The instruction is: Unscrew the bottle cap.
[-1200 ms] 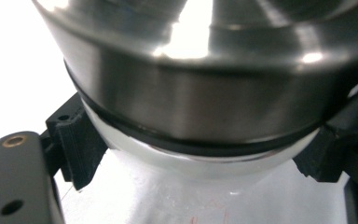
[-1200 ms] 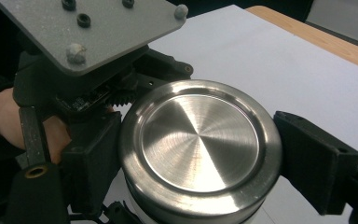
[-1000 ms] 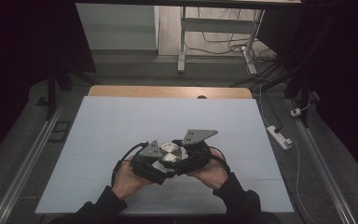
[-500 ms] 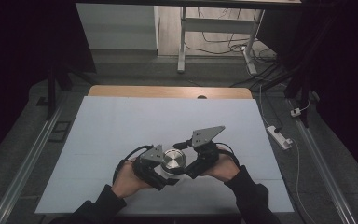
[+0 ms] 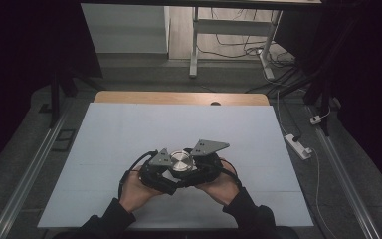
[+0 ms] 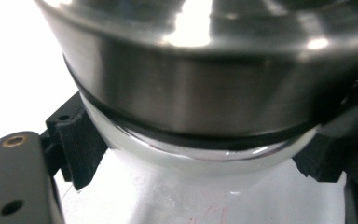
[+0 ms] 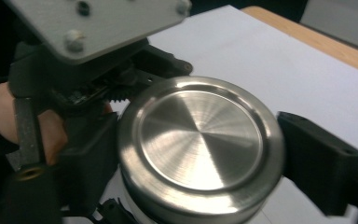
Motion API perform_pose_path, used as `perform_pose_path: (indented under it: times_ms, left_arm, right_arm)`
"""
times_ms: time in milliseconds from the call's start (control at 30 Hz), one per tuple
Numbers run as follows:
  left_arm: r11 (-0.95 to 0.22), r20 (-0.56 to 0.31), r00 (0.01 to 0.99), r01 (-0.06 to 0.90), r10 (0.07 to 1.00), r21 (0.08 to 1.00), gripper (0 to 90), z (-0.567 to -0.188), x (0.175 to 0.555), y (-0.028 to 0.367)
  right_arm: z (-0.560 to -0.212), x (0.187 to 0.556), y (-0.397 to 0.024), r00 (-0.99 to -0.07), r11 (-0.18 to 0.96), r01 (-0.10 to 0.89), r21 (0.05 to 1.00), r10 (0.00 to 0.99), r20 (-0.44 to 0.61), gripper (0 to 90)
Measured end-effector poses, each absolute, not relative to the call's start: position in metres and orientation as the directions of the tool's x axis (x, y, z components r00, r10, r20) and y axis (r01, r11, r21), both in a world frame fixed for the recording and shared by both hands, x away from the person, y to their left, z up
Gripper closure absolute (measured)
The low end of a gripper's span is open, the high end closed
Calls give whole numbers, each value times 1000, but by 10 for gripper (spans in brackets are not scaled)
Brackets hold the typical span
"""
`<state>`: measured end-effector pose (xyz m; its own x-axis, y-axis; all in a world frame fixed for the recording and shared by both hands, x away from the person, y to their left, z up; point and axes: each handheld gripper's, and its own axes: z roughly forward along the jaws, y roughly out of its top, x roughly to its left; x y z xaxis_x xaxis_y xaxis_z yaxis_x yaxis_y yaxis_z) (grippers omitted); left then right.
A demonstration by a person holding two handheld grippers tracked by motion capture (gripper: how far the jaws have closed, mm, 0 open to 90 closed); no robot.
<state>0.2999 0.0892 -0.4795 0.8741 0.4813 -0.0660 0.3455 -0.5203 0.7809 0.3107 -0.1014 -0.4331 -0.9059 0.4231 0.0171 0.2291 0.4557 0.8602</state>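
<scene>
The jar (image 5: 181,162) is held above the near middle of the table (image 5: 129,129), its lid (image 7: 200,140) on top. The left gripper (image 5: 160,172) is set to the jar's left, the right gripper (image 5: 205,167) to its right, each touching the jar. A power strip (image 5: 298,145) is seen on the floor, right of the table.

Lab/test room: bare white table (image 5: 129,124), dark surrounds, floor cables (image 5: 238,42), power strip (image 5: 298,146).
</scene>
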Motion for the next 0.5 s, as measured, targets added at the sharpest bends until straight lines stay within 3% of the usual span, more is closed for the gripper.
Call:
perform_pose_path:
  times_ms: [167, 367, 500]
  left_arm:
    - [-525, -84, 908, 311, 411, 792, 156, -478, 300, 92]
    - [-563, -101, 962, 233, 256, 793, 156, -475, 299, 91]
    - [-574, -92, 965, 221, 245, 789, 156, -476, 296, 86]
  right_arm:
    - [-429, 314, -107, -942, 467, 200, 862, 333, 38, 175]
    - [-427, 324, -120, -991, 487, 120, 865, 110, 75, 175]
    - [-429, 327, -125, -996, 492, 84, 866, 22, 84, 172]
